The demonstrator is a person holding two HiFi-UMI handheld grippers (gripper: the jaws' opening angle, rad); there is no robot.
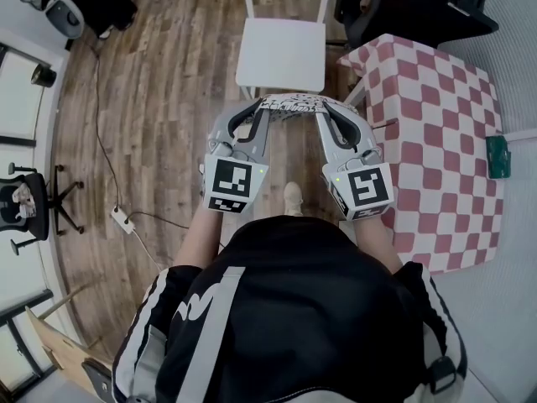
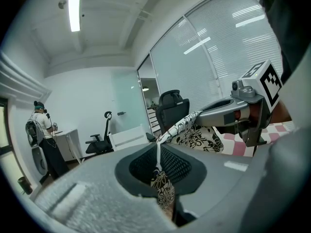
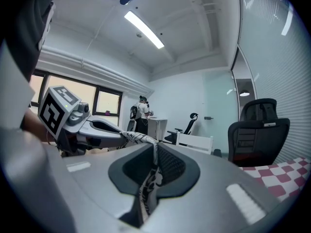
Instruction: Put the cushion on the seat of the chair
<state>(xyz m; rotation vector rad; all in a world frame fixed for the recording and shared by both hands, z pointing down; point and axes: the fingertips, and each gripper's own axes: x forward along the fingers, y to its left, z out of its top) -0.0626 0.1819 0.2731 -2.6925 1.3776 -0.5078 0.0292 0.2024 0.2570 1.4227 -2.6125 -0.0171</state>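
A white power strip (image 1: 122,219) lies with its cable on the brown wooden plank floor (image 1: 168,99) at the far left, near a black office chair (image 1: 29,200) by the wall.

The person stands in the middle of the room with 2 grippers held out in front, both pointing towards a white wooden chair (image 1: 281,53). The left gripper (image 1: 258,112) has its jaws pressed together on the left edge of a flat white cushion with a black floral print (image 1: 292,104); the left gripper view shows a fold of that fabric caught between them. The cushion hangs stretched between the 2 grippers, in the air and just short of the chair's front edge; the seat itself is bare.

The right gripper (image 1: 323,114) pinches the cushion's right edge in the same way, jaws closed on a thin strip of printed cloth.

Just right of the chair stands a desk under a red-and-white checked cloth (image 1: 436,133), with a small dark green object (image 1: 498,156) near its far right edge. Another black office chair (image 1: 394,2) sits behind the desk.
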